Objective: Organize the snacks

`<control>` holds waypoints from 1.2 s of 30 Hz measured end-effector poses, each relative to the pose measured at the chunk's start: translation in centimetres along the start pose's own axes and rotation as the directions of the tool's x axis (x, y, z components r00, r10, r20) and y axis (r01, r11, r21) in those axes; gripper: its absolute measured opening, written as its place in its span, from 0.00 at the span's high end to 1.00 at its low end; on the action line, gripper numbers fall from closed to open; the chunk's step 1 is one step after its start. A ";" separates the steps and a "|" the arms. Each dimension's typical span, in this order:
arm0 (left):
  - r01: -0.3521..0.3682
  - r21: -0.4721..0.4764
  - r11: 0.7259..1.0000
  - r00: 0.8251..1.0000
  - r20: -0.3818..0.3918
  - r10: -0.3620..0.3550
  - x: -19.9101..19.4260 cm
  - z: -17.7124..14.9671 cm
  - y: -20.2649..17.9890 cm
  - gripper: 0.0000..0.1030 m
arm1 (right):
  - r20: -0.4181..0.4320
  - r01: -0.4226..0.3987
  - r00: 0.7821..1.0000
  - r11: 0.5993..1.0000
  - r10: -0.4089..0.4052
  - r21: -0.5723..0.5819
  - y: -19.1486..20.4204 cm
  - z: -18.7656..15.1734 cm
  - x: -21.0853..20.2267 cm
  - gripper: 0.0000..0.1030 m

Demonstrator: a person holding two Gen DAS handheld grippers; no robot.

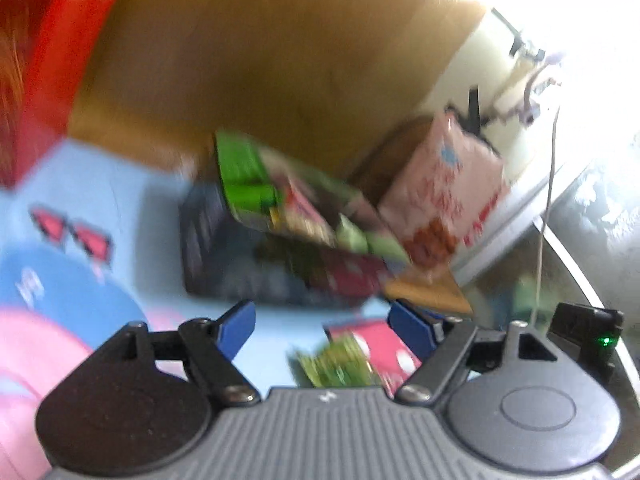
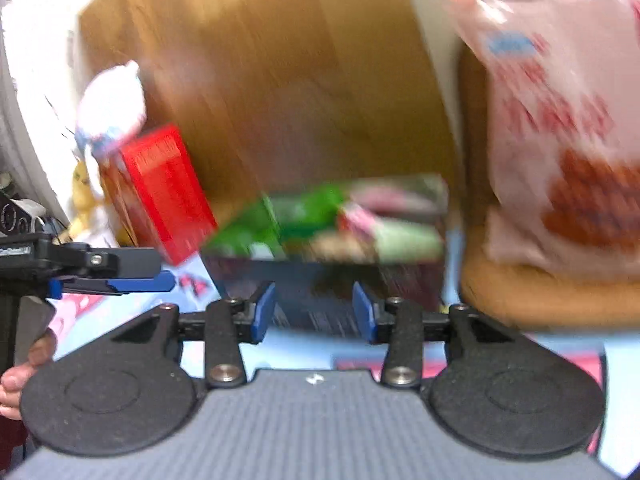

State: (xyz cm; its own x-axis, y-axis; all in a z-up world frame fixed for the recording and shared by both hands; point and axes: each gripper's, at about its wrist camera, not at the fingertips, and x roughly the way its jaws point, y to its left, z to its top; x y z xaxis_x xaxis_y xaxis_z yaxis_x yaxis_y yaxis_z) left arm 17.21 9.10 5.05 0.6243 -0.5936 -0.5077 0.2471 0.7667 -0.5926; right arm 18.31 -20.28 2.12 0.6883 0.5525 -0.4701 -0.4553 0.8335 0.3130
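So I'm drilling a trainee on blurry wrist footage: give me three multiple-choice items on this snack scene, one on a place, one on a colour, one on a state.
1. Where is the pink snack bag relative to the dark basket?
A. to its right
B. inside it
C. under it

2. What colour is the box left of the basket?
A. yellow
B. red
C. black

3. How stands the right claw?
A. shut on a packet
B. out of view
C. open, holding nothing

Answers:
1 A: the right wrist view shows the bag standing right of the basket, on a brown surface.
2 B: its faces are plainly red.
3 C: the blue fingers stand apart with nothing between them.
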 end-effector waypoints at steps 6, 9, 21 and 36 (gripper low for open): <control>0.017 -0.083 0.996 0.991 -0.129 -0.028 4.3 -2.0 -0.1 0.23 | -0.139 0.026 0.990 0.997 -0.014 0.079 -1.8 -2.6 0.8 0.58; 0.025 -0.097 0.995 0.991 -0.128 -0.037 5.4 -2.9 -0.3 0.33 | -0.135 -0.011 0.990 0.991 0.029 0.136 -1.8 -3.1 0.8 0.63; -0.070 -0.062 0.996 0.993 -0.102 0.063 0.1 -6.3 -0.7 0.69 | -0.164 -0.121 0.980 0.992 0.113 -0.037 5.0 -5.1 -0.8 0.70; -0.050 -0.011 0.999 0.995 -0.088 0.048 -7.6 -14.6 -2.5 0.69 | -0.129 -0.187 0.976 0.980 0.177 -0.068 9.3 -11.7 -7.6 0.68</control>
State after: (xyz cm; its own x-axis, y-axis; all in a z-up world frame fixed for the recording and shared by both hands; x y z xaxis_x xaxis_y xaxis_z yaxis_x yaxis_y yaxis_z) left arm 1.02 8.19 1.26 0.5679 -0.5751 -0.5889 0.2077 0.7924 -0.5735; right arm 2.24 -16.66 -1.05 0.5181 0.6872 -0.5092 -0.6136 0.7134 0.3384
